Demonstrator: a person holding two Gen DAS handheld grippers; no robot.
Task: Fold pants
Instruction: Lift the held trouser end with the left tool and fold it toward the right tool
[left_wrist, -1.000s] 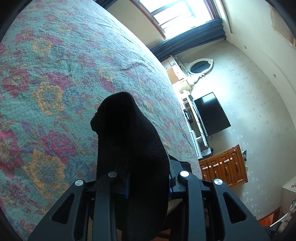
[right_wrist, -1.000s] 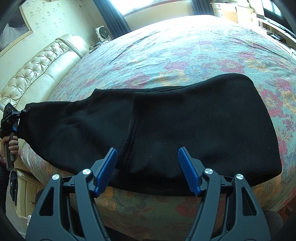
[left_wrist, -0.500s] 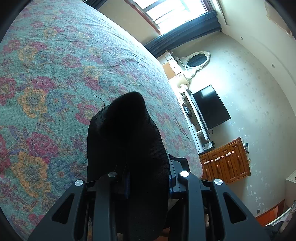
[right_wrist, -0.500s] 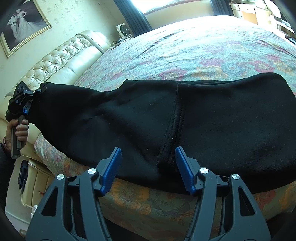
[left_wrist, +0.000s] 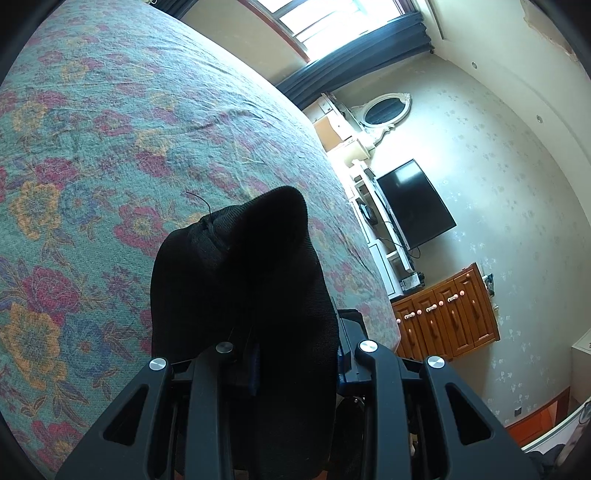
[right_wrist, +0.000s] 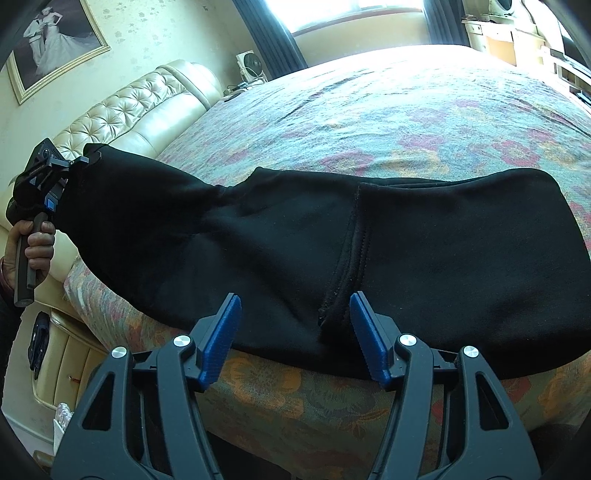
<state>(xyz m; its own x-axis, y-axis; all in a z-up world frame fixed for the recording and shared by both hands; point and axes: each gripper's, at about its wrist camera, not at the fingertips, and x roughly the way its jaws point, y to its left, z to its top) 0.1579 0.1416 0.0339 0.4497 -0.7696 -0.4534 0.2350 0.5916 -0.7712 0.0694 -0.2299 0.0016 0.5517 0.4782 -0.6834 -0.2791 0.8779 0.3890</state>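
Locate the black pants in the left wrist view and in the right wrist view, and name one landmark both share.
Left wrist view: the pants fill the lower centre, bunched up and clamped in the left gripper, hiding its fingertips.
Right wrist view: the pants stretch across the middle on the bed, from the left gripper at far left to the right edge.
Shared landmark: the floral bedspread.

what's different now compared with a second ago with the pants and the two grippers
The right gripper has narrowed its jaws and slid along the near edge until the pants' seam sits between them; nothing gripped yet. The left gripper has lifted its end slightly. It stays clamped on the pants, whose other end still lies on the bed.
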